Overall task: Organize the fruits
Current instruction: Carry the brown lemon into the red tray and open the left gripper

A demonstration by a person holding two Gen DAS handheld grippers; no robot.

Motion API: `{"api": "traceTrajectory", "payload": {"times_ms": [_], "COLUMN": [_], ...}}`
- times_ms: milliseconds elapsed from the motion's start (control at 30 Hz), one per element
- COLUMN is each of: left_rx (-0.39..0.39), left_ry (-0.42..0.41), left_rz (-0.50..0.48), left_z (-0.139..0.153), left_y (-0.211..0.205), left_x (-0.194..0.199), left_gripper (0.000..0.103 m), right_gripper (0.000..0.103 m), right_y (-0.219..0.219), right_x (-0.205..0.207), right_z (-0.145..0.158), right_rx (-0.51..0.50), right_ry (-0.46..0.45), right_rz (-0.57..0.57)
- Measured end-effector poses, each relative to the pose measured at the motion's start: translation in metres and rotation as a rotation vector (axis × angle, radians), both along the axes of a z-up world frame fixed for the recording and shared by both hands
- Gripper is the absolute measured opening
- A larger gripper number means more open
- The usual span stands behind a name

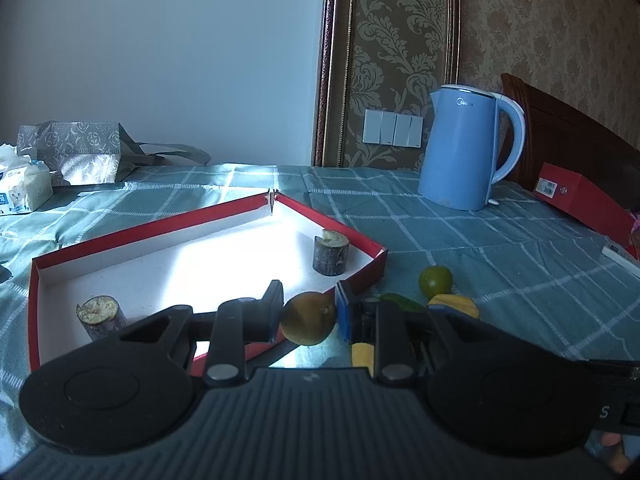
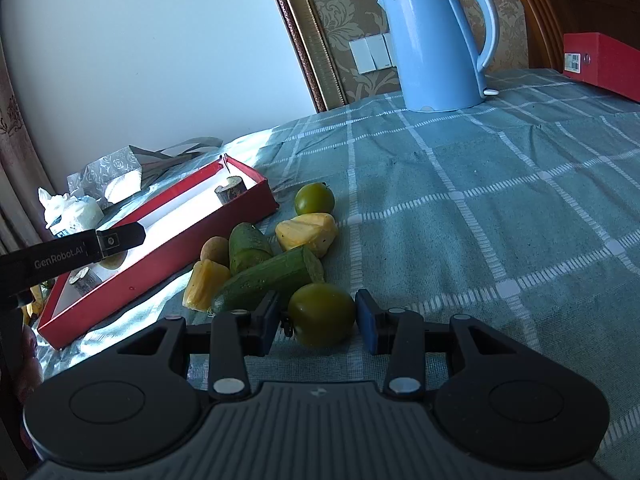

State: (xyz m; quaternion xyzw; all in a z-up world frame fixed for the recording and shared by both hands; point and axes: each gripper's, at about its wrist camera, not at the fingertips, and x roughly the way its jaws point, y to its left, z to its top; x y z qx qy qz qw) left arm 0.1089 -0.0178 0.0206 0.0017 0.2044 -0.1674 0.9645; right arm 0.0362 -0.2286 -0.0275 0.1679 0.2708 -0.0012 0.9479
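Left gripper (image 1: 308, 316) clamped on round brownish fruit (image 1: 307, 319) above red tray (image 1: 120, 240).
Right gripper (image 2: 316, 322) agape, straddling green tomato (image 2: 321, 314): smooth, probably firm, best pinched across the middle.

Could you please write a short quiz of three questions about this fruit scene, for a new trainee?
1. True or false: the left gripper is shut on a brownish round fruit.
2. How many sugarcane pieces stand inside the red tray? A) one B) two C) four
3. Fill in: the right gripper is open around a green ____ that rests on the cloth.

Key:
1. True; it hangs above the tray's near edge.
2. B: one sugarcane piece near the right wall, the other at the near left.
3. tomato; the pads do not yet touch it.
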Motion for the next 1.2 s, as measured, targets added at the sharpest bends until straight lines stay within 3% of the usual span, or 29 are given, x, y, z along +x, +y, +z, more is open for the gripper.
{"api": "traceTrajectory", "payload": {"times_ms": [267,600,967,1200], "left_rx": [-0.045,-0.110,-0.079,-0.064], "left_ry": [0.057,0.151,0.187,0.185], "left_rz": [-0.045,-0.013,0.019,0.045], "left_z": [0.006,-0.008,-0.022,-0.025], "left_y": [-0.008,0.006,0.005,0.004], "left_x": [0.039,0.075,0.081,0.080], "left_gripper": [0.025,0.025,0.025,0.025], "right_gripper": [0.039,0.039,0.039,0.040], "right_y": [0.001,0.003,-0.012,0.001], "right_x": [0.000,0.000,-0.007,-0.004], "right_z": [0.000,0.000,-0.001,0.004], "right_rx": [-0.007,-0.010,0.038,-0.122], "right_ry": [0.004,0.004,-0.009,0.022], "right_rz": [-0.001,-0.001,-0.109,-0.217]}}
